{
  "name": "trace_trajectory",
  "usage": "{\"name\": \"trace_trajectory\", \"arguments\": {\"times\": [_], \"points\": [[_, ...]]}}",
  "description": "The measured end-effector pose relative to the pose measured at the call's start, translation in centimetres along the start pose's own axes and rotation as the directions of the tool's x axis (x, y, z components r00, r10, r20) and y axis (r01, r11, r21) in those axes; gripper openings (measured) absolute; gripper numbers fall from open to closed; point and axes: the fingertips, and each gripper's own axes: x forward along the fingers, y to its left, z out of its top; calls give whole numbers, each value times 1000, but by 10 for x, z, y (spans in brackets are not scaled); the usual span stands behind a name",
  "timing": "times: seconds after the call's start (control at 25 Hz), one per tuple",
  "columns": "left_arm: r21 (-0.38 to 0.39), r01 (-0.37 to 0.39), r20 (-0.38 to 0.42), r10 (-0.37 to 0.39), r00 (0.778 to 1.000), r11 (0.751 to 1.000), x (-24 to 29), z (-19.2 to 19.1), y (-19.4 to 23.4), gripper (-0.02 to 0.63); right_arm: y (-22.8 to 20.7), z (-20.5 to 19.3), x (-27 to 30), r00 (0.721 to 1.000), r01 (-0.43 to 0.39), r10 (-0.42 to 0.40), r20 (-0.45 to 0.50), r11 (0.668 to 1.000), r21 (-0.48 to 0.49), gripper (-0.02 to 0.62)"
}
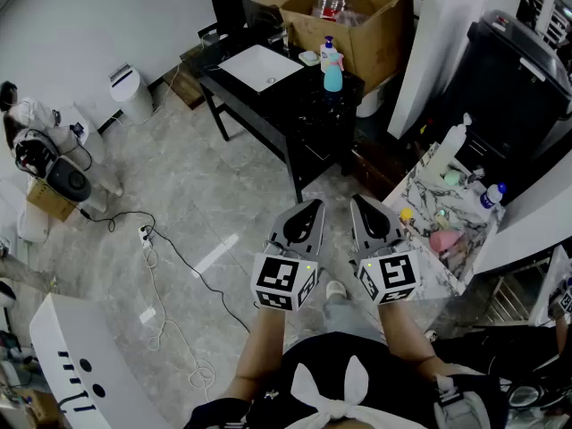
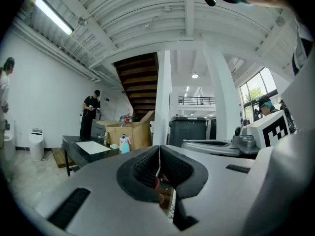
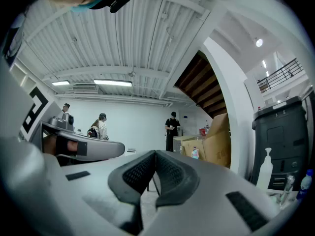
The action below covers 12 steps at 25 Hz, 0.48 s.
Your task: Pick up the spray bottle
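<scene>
The spray bottle [image 1: 332, 65] is pale blue with a white and pink label. It stands upright at the right end of a black table [image 1: 268, 105], well ahead of both grippers. It shows small and far off in the left gripper view [image 2: 124, 144] and in the right gripper view [image 3: 195, 153]. My left gripper [image 1: 311, 207] and right gripper [image 1: 360, 204] are held side by side over the floor. Both point level toward the table. Each has its jaws shut with nothing between them [image 2: 158, 150] [image 3: 155, 154].
An open cardboard box [image 1: 375, 25] stands behind the table. A white sheet [image 1: 259, 67] lies on the table. At right are a white pillar [image 1: 438, 34], a black bin [image 1: 514, 70] and a marble counter [image 1: 427, 239] with bottles. A cable [image 1: 170, 257] runs over the floor. A person [image 3: 172, 131] stands far off.
</scene>
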Motion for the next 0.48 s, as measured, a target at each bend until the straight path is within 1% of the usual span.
{"name": "trace_trajectory", "arguments": {"times": [0.2,0.48], "points": [[33,-23,-13,23,1000,999,49,5,5,28,-42,1,28,1000,-9,9,9,1000,10,25],[21,-60,-8,60,998,998,105,9,15,28,-83,2,64,998,-66,66,21,998,-3,25]]}}
